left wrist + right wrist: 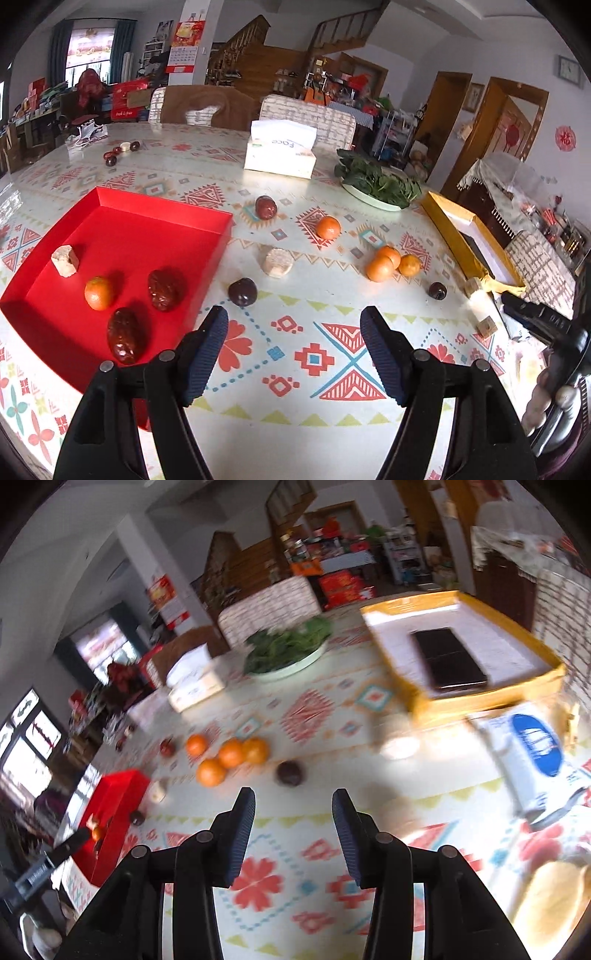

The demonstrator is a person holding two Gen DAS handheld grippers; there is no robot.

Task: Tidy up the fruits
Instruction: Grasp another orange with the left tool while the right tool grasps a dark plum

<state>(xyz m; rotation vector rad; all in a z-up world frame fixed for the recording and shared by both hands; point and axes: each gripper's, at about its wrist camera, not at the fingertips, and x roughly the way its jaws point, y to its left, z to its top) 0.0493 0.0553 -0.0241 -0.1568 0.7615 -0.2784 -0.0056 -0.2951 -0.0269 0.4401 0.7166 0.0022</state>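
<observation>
A red tray (122,218) on the left holds an orange (98,292), two red dates (166,289) and a pale cake cube (65,261). On the patterned cloth lie a dark plum (242,291), a round pale cake (277,261), another date (265,207), a lone orange (328,227), three clustered oranges (391,262) and a second dark plum (437,290). My left gripper (293,314) hangs open and empty just this side of the first plum. My right gripper (293,797) is open and empty, near a dark plum (290,772) and several oranges (231,755); the red tray (110,812) shows at far left.
A yellow box (480,698) holding a dark flat device stands at the right. A plate of leafy greens (380,184) and a tissue box (280,153) sit further back. Small wooden blocks (487,326) and a blue-and-white packet (535,757) lie by the right edge. Chairs stand behind the table.
</observation>
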